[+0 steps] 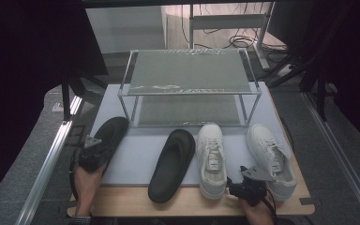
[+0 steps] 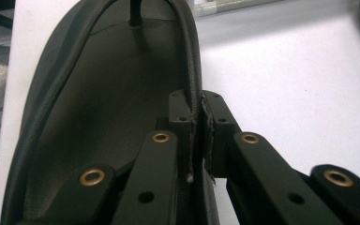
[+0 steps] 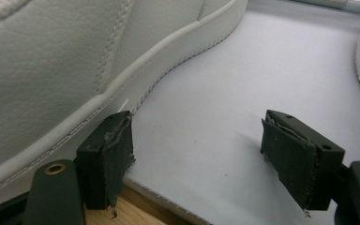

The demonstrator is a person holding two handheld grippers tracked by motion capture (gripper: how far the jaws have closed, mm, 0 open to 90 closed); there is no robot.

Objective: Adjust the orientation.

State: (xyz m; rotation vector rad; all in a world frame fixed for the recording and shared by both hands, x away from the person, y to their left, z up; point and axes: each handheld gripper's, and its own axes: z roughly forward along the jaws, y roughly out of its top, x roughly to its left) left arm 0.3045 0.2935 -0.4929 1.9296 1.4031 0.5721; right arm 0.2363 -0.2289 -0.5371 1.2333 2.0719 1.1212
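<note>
Slipper [image 1: 104,138], black, lies at the mat's [image 1: 136,159] left edge, its side rim clamped between the pads of the left gripper [image 2: 198,136]. Right gripper [image 3: 197,154] stands with jaws apart, nothing between them, between two white sneakers [image 1: 212,159] near the mat's front edge. Second slipper [image 1: 171,165] lies mid-mat; a two-shelf rack [image 1: 190,70] stands behind.

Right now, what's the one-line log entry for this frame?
left gripper: shut on black slipper rim | right gripper: open, beside white sneaker | rack: empty
</note>
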